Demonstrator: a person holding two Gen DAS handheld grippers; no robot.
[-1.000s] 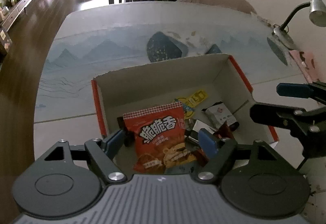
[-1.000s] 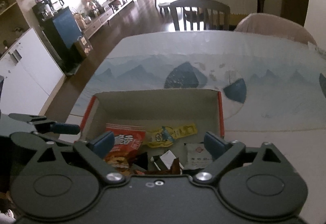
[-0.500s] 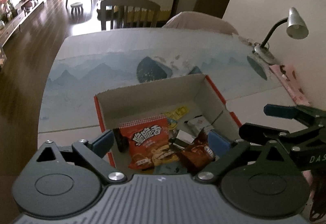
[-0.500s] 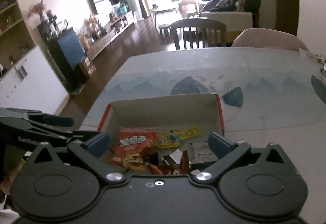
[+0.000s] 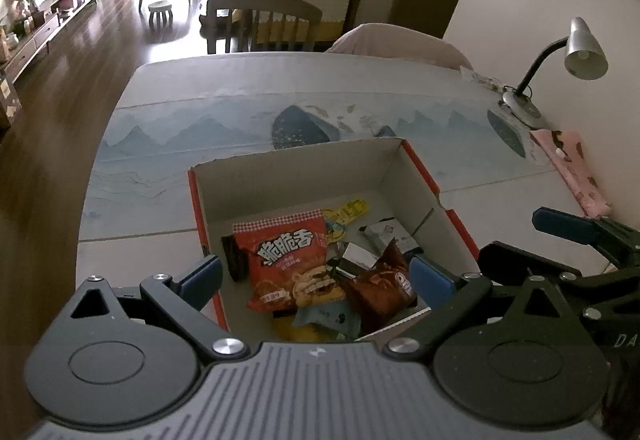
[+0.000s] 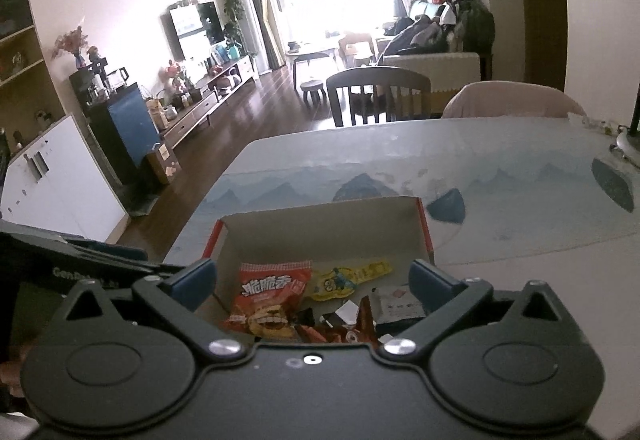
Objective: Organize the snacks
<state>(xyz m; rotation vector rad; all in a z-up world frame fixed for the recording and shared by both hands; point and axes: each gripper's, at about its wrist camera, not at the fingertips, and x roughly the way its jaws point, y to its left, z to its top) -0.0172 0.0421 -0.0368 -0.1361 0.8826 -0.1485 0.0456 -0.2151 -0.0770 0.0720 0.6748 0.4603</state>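
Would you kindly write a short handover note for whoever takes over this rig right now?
Left tongs: open and empty, jaws just opened, above the box's near end.
Right tongs: open, empty, also over the box.
Snacks: the red packet, yellow packet, brown packet and white packet all lie loose in the cardboard box.
Done: no snacks show on the table outside it.
Left: tidy the pile, if wanted.

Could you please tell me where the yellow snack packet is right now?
The yellow snack packet lies inside the cardboard box, toward its far wall, just right of the red snack bag.
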